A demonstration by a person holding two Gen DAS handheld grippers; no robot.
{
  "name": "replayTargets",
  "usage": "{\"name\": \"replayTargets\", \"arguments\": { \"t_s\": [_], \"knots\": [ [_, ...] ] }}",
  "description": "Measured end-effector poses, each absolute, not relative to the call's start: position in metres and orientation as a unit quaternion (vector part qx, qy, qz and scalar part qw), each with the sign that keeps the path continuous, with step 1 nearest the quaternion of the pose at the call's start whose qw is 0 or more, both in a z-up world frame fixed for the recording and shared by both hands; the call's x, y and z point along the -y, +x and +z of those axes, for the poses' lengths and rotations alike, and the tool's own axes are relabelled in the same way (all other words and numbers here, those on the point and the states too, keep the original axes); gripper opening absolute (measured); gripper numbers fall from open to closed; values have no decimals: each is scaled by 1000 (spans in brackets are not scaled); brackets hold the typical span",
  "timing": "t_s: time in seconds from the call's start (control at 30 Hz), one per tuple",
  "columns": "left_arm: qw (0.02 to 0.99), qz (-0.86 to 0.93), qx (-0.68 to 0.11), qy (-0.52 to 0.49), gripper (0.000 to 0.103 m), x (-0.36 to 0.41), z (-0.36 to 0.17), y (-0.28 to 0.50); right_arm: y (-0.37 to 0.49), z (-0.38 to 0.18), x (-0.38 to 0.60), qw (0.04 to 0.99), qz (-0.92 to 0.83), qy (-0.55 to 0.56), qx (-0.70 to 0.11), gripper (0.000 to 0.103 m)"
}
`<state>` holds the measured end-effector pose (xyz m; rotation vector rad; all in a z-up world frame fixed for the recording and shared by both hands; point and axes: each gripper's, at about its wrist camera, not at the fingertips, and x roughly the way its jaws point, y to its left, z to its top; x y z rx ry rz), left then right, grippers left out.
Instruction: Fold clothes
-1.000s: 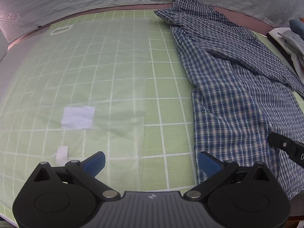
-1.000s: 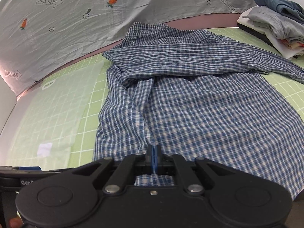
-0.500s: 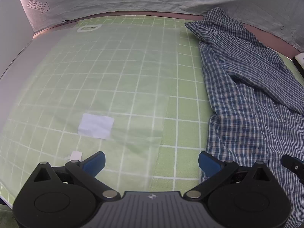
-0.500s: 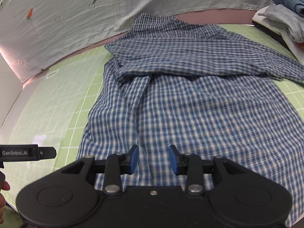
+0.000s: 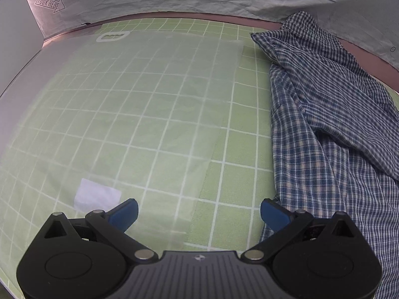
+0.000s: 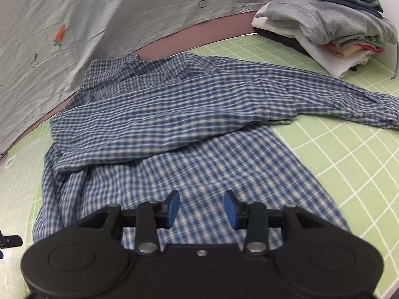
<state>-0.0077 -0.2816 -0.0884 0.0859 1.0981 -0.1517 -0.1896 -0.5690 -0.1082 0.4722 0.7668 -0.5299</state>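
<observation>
On the far left lies a cloudy plastic sheet (image 5: 139, 114) flat on the green grid mat (image 5: 237, 149), with a small white patch (image 5: 96, 195) under it near the bottom. The left gripper (image 5: 198, 211) hangs over the sheet's right edge, its blue fingers (image 5: 124, 213) spread wide with nothing between them; only mat and plastic show in the gap. The checked shirt (image 5: 324, 137) lies to the right of this gripper, its left edge just beside the right finger, and its length runs away from the camera toward the collar at the far rim of the mat.

In the right wrist view the shirt (image 6: 194, 129) fills the middle. The body runs from the near hem up to the collar, one sleeve is folded across the chest, and the other sleeve (image 6: 349, 99) stretches out to the right over bare mat. The right gripper (image 6: 202, 208) is over the lower body cloth, jaws part way apart after just having been opening, and no cloth is caught between them. Further right, at the back corner, sits a pile of folded clothes (image 6: 329, 25).

The right gripper looks the nearer one to that outstretched sleeve, which lies ahead and to its right. The left gripper is nearer the shirt's left side seam, so I judge each would take its own side for the next fold
</observation>
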Motion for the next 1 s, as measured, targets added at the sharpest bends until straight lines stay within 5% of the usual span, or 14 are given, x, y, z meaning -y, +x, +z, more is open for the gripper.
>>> {"name": "replayTargets", "arguments": {
  "t_s": [0.7,0.87,0.9,1.0],
  "knots": [
    [836,-60,-534,113,103,345,-112,40,-112,-138,729,845,-311,230,-369,67],
    [834,-62,-531,136,103,352,-109,40,-106,-138,728,855,-290,202,-379,35],
    [834,-63,-530,140,103,353,-109,40,-106,-137,729,858,-285,206,-375,20],
    [833,-63,-529,145,103,353,-108,39,-108,-128,728,865,-279,206,-361,12]
  ]
}}
